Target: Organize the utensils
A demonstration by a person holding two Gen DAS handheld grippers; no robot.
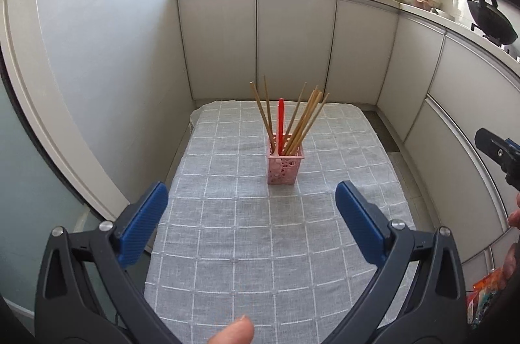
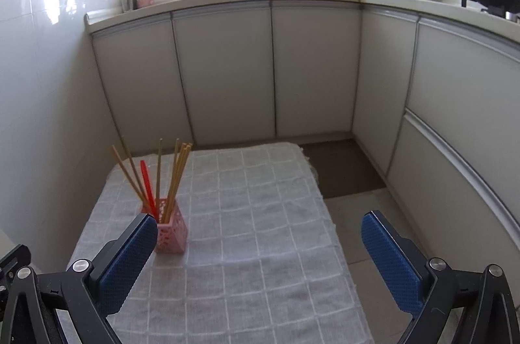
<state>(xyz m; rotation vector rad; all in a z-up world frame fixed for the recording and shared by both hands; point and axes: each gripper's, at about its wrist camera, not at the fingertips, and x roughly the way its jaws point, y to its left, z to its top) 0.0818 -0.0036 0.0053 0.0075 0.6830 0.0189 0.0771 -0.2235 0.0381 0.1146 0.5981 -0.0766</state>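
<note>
So the whole thing comes down to where that pink basket (image 1: 285, 163) sits relative to your two grippers. From your left gripper (image 1: 252, 223) it's pretty much dead ahead, standing out on the checked tablecloth (image 1: 227, 246), well clear of the fingertips with bare cloth in between. From your right gripper (image 2: 260, 249) the same basket is way off to the left, right next to the left blue pad (image 2: 130, 256) in the picture and partly tucked behind it, though I can't tell whether it's actually close or just lines up that way through the fisheye.

Both sets of jaws are spread wide, nothing between the pads on either side. No pinch on anything.

The wooden chopsticks (image 1: 305, 120) and the red utensil (image 1: 280, 124) all stand upright-ish in the basket, long axes fanning upward and leaning outward a bit. I don't see any loose utensils lying on the cloth in either view, so my guess is the sorting is basically done.

If you do need to go back in, I'd say your left hand has the straighter line. You'd want to come at a stick from above, along its length. The right would have to swing across, and could easily knock the basket over.
</note>
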